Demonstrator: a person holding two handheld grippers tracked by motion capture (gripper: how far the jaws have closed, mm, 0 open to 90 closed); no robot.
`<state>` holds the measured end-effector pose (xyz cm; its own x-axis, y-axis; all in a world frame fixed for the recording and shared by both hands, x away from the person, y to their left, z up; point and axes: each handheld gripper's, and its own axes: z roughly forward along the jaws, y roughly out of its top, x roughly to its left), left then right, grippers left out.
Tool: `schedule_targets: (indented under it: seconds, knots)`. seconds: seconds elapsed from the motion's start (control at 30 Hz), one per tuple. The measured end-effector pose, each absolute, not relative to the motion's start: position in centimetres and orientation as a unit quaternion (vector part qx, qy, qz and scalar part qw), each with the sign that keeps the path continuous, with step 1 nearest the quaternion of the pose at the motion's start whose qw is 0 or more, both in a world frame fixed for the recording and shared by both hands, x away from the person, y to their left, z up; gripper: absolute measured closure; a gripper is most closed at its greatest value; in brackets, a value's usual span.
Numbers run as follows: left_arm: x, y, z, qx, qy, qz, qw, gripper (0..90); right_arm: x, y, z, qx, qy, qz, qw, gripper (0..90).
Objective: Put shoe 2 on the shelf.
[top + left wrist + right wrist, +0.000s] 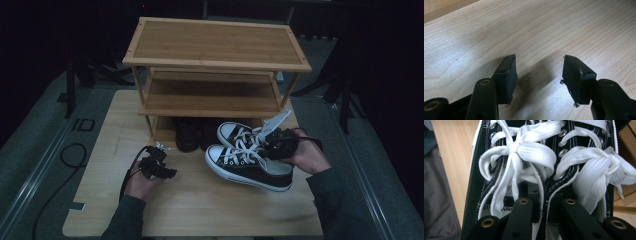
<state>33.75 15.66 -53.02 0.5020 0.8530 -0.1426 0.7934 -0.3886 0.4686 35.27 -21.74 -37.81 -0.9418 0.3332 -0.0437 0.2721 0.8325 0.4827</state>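
Left gripper (pixel 161 167): held low over the near-left part of the wooden table (pixel 200 210), jaws spread apart with bare wood grain between the pads (pixel 506 77); nothing gripped

Right gripper (pixel 275 142): at the right, jaws closed together on the adjoining inner collars of a pair of black canvas sneakers (pixel 247 160) with white laces (pixel 524 152) and white toe caps, one jaw inside each shoe; toes pointing left

Nearer sneaker: tilted, sole edge at or just above the table; contact cannot be determined

Wooden shoe rack (pixel 215 55): three-tier, at the far centre of the table; top and middle shelves bare

Dark brown shoes (pixel 192 134): a pair on the lowest tier, just left of the sneakers

Black cable (pixel 70 155): looped on the grey floor left of the table
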Motion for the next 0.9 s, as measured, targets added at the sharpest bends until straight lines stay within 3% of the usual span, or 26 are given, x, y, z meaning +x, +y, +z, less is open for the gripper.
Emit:
schedule_targets:
  seconds: [0.9]
  knots:
    - [33.7,15.9,-52.8,0.830,0.496,0.063,0.247,45.4,35.0,-20.4,-35.3,0.118,0.956,0.259,0.071,84.7]
